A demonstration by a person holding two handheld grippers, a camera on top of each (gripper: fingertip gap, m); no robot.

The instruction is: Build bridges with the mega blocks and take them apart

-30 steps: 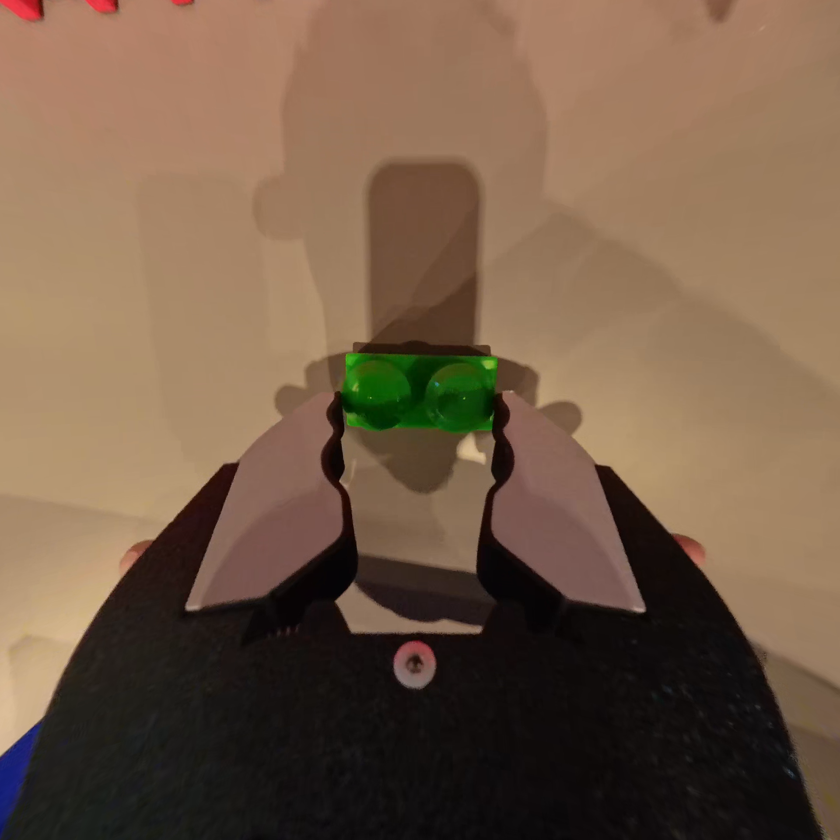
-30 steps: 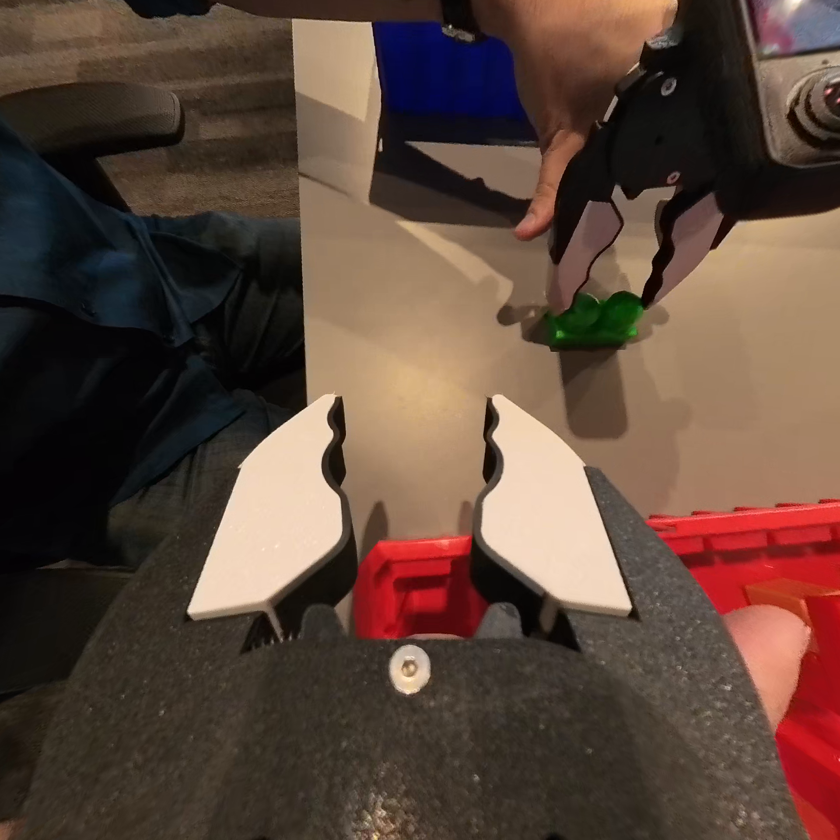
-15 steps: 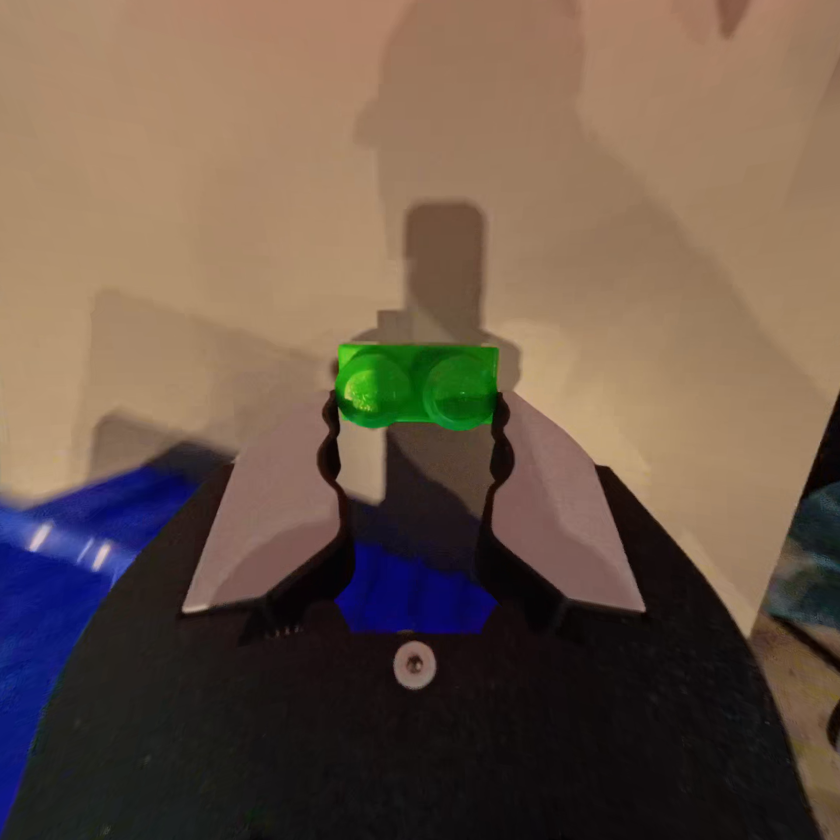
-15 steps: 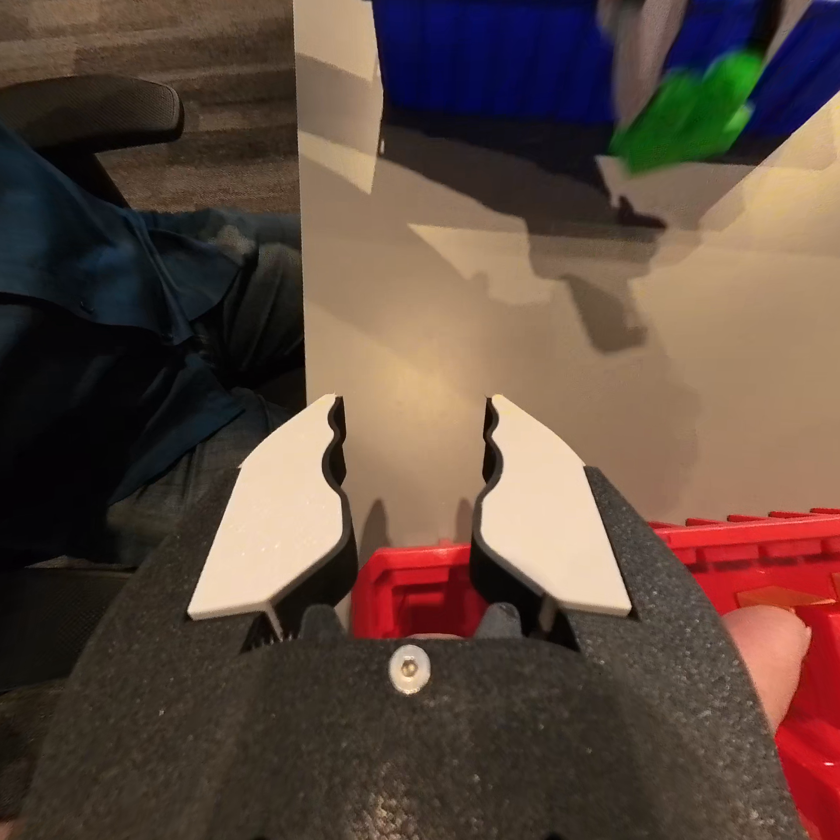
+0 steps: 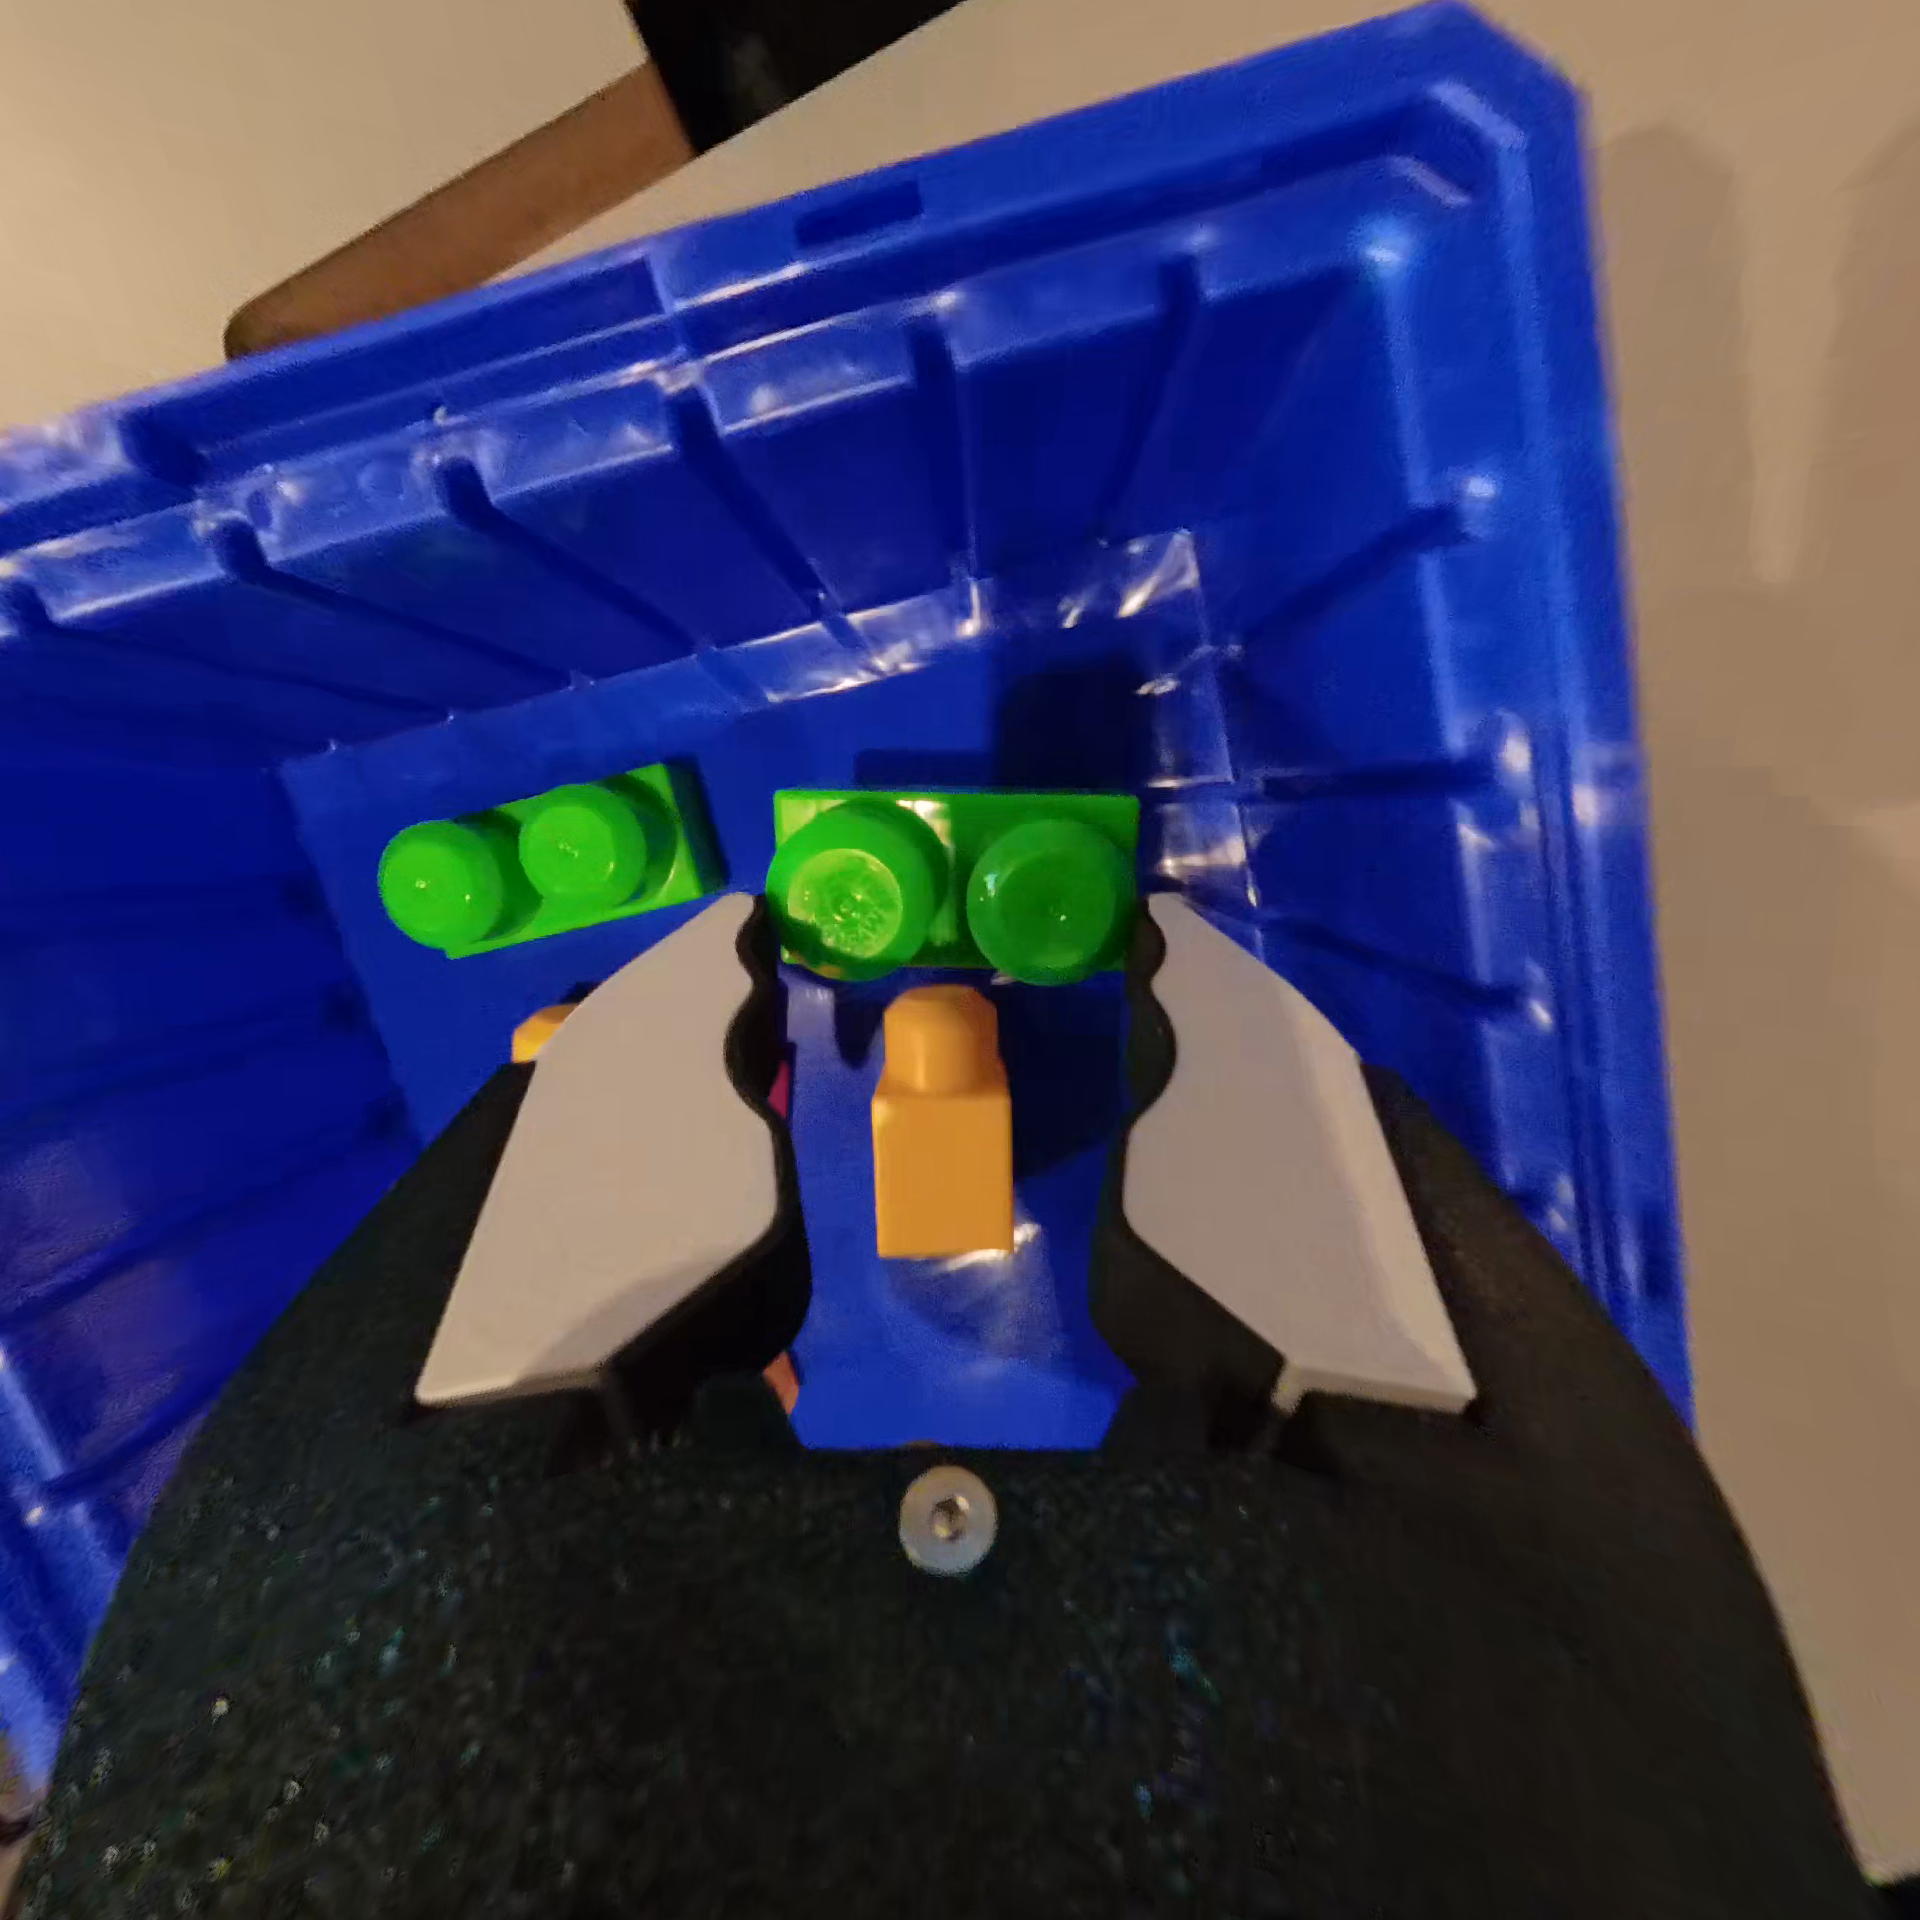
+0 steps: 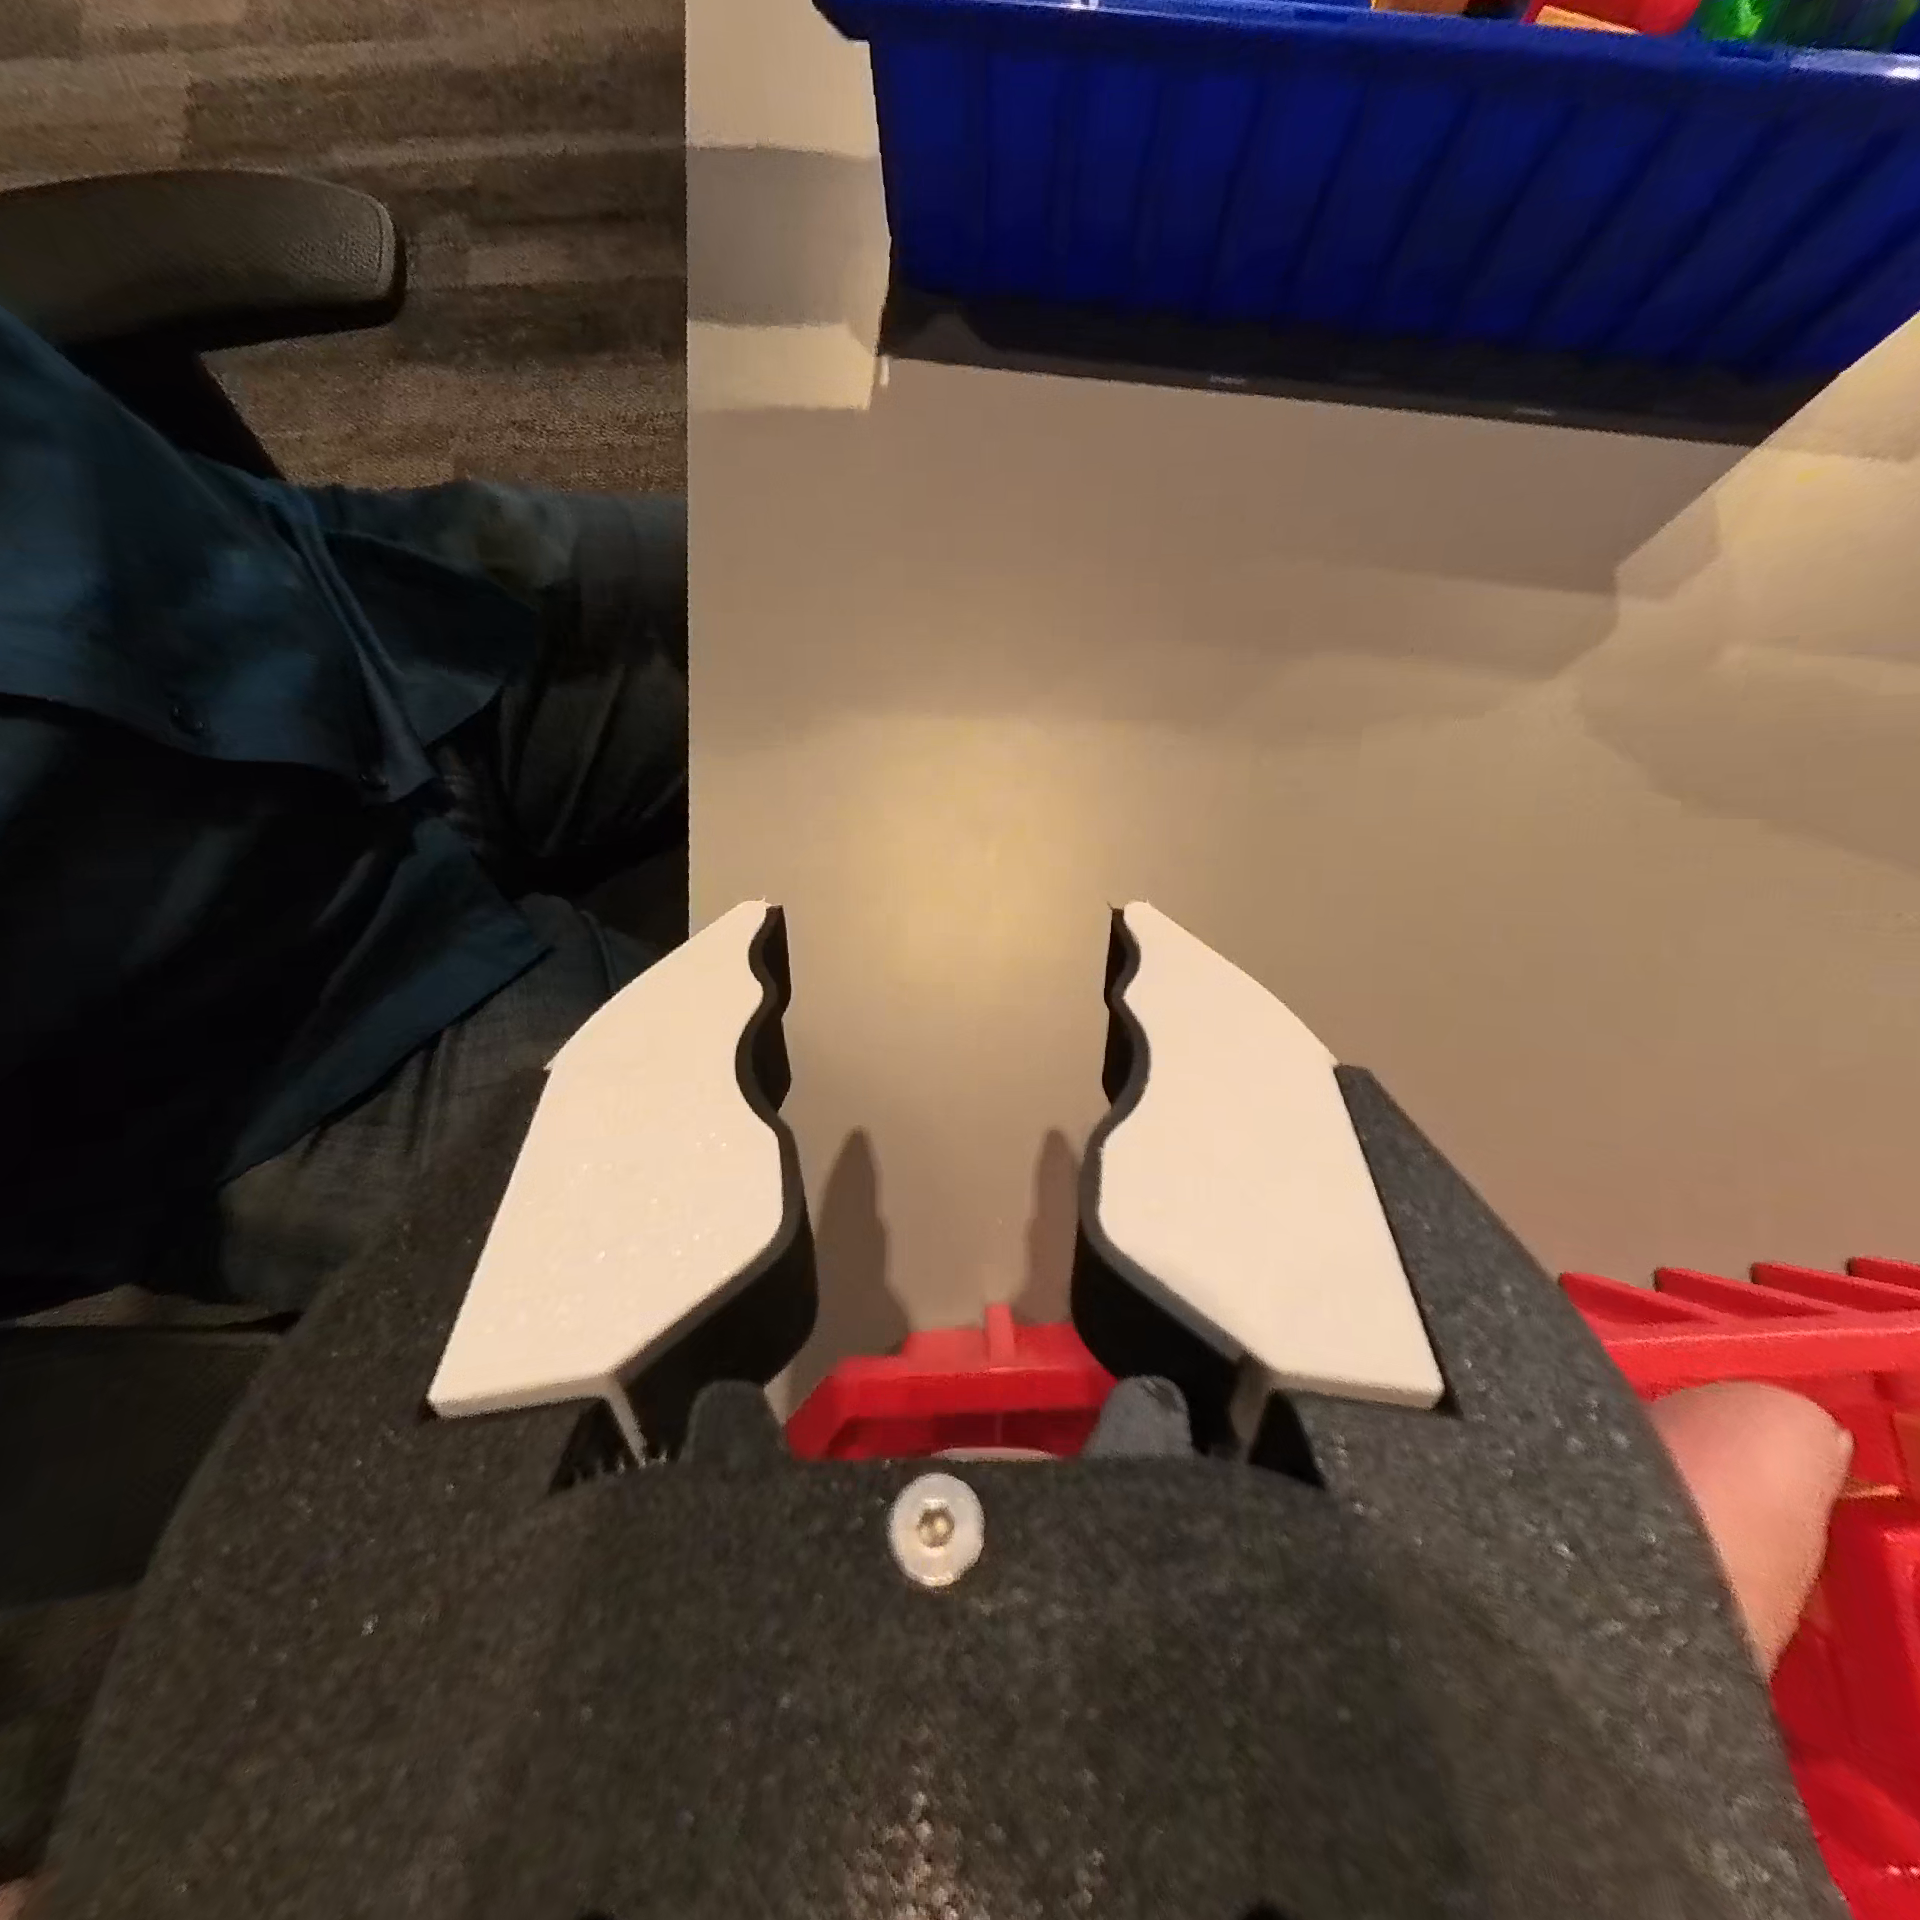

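Left fingers point(image 5: 774, 935) pinch one of two green blocks point(image 5: 951, 883); right fingers point(image 6: 1127, 935) spread, bare.

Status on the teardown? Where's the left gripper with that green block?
Done: no bridge stands on the table; a green block and an orange block lie in the blue bin. In hand: the left gripper holds a second green block over the bin floor, pads on its ends. Left: release it. The right gripper is open and empty above the red bin.
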